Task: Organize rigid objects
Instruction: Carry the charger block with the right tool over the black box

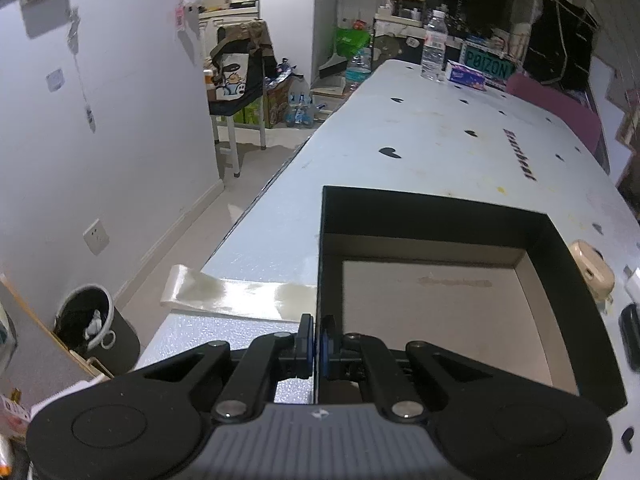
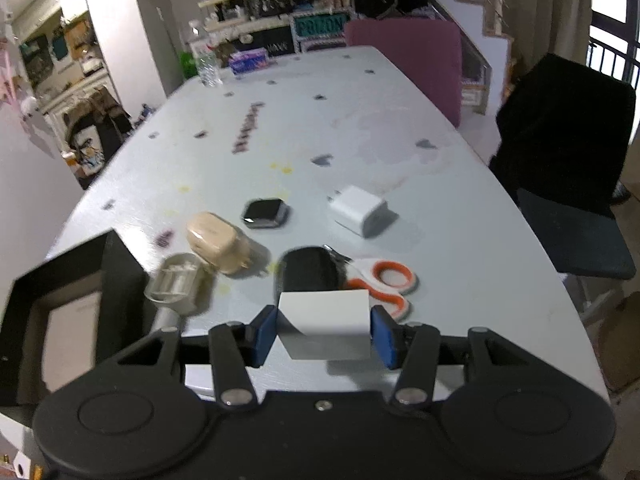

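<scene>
The right view is a bit blurry, so the small things are hard to make out. A clear case (image 2: 176, 280) beside the box (image 2: 120, 264) may hold small parts, but I cannot tell what. A dark thing (image 2: 310, 270) sits partly hidden behind the white block (image 2: 326, 322). In the left view, the tan case (image 1: 592, 270) is half hidden by the box wall, and two things at the right edge are cut off.

The right tongs (image 2: 325, 334) are squeezing the white block, with a blue pad on each side of it. The block is held just above the tabletop (image 2: 400, 120). The left tongs (image 1: 317, 344) are pinched shut on the near left wall of the box (image 1: 440, 216), one pad outside and one inside. The box is black with a bare brown floor, and it stands on the near left end of the tabletop, to the left of the block.

Near the block lie scissors (image 2: 386, 284) with orange and white handles, touching the dark thing. Farther off are a watch (image 2: 265, 213) and a white charger (image 2: 358, 210), a little apart.

The tabletop (image 1: 440, 128) is pale with small dark hearts and some yellow spots. A strip of tape (image 1: 240, 296) hangs over its left edge. At the far end stand a bottle (image 1: 434, 50) and a tissue box (image 1: 466, 75). A bin (image 1: 94, 326) stands on the floor by the wall. A pink chair (image 2: 408, 56) and a black chair (image 2: 568, 152) are on the right.
</scene>
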The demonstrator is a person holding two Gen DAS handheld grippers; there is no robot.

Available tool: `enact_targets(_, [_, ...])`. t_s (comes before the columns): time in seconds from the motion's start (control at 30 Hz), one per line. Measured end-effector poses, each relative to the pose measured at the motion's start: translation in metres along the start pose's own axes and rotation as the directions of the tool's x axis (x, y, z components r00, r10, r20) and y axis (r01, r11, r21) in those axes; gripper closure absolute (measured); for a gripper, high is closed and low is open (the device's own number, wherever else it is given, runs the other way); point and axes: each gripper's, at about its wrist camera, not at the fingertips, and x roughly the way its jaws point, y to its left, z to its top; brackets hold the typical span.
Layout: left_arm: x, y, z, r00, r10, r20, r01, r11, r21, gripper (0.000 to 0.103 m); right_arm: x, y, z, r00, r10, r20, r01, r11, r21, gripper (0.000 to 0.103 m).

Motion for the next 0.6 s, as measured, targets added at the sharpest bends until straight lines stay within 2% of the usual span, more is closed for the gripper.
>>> enact_targets(0.27, [-0.002,-0.011,-0.001,1.0,-0.003,0.007,0.002,0.996,0.091,0.1,-0.024,0.044,0.011,0.993,0.115,0.041,-0.111,0.991,-0.073,0.052])
enact_targets(0.6, [-0.001,-0.006,-0.002,1.0,-0.021,0.005,0.021,0.997,0.078,0.099,-0.032,0.128,0.022,0.972,0.237,0.007,-0.229,0.947,-0.227,0.052])
